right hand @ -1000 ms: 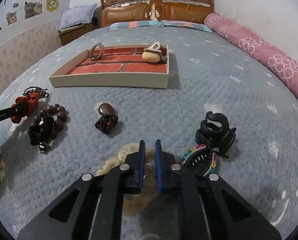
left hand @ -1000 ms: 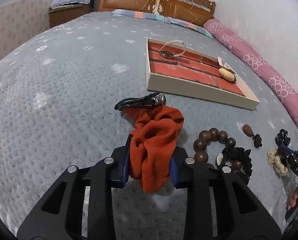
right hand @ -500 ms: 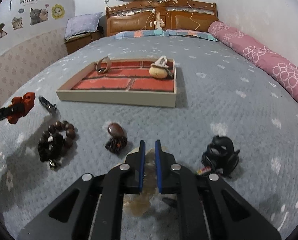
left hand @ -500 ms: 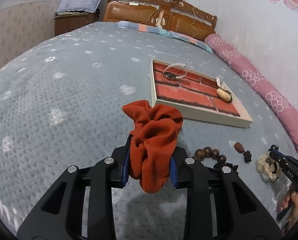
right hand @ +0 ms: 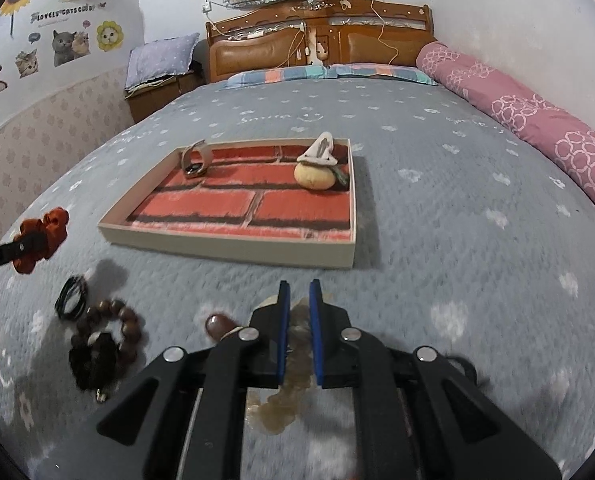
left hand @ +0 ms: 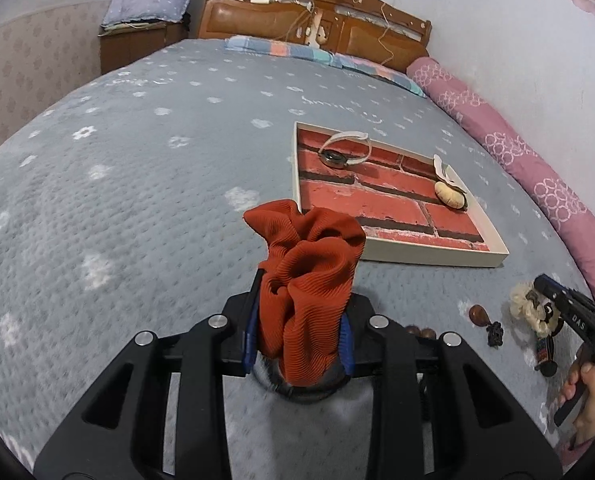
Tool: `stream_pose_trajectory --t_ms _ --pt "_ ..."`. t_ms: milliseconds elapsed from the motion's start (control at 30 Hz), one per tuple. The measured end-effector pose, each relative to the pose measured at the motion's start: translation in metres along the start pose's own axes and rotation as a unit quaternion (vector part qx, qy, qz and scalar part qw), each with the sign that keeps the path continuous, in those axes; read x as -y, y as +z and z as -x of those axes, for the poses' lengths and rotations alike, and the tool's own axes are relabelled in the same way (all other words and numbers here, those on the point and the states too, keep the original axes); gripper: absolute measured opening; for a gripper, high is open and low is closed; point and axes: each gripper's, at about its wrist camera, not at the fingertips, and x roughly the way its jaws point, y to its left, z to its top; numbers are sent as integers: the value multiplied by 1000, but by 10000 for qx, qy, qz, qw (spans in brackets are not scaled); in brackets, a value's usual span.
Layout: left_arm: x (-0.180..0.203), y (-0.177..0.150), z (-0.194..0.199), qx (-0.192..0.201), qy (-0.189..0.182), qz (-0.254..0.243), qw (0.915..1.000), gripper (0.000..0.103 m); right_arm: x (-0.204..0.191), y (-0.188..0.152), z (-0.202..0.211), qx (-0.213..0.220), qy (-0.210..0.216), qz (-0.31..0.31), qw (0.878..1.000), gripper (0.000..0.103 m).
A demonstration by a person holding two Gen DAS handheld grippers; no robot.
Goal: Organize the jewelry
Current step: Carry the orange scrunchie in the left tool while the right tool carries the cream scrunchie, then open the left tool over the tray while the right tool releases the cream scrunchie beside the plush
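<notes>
While the left gripper [left hand: 299,332] clamps an orange scrunchie [left hand: 307,280] that stands up between its pads above the bed [left hand: 117,168], the right gripper [right hand: 297,332] is closed on a cream scrunchie [right hand: 281,404] hanging lengthwise below. Ahead lies the tray [right hand: 225,246], holding a watch [right hand: 195,160] and a plush clip [right hand: 317,168]. Wooden beads [right hand: 113,320] and a black hair tie [right hand: 71,296] lie near.
</notes>
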Motion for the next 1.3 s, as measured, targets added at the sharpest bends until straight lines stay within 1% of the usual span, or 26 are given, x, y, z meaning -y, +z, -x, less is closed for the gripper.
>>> stream_pose_trajectory --t_ms 133,233,400,533,600,767,933,1067,1233,1267,1300 --pt "10 18 -23 -69 66 -158 9998 29 1 18 -20 11 -69 25 10000 10" --pt "17 33 -39 -111 11 -116 9999 29 1 34 -36 64 -102 24 9999 10" --pt "34 59 -67 -113 42 -276 9995 29 -4 67 -62 157 -193 144 9996 10" --pt "48 72 -93 -189 -3 -314 9993 30 -12 85 -91 66 -299 297 9991 10" --pt "53 75 -111 -288 -29 -341 9990 30 -16 88 -105 -11 -344 369 9987 10" --pt "64 79 -147 -499 119 -500 9974 29 -18 98 -144 -201 -369 384 9984 10" --pt "67 86 -172 -631 244 -595 9959 30 -21 102 -168 -291 -464 458 9974 10" --pt "68 88 -181 -612 354 -696 9951 30 -22 104 -176 -303 -578 547 9964 10" --pt "71 90 -186 -615 395 -726 9947 32 -23 104 -179 -342 -597 542 9962 10" --pt "71 90 -187 -613 417 -746 9945 34 -24 104 -179 -348 -609 564 9959 10" --pt "71 90 -187 -624 428 -749 9943 39 -24 103 -179 -359 -616 585 9957 11"
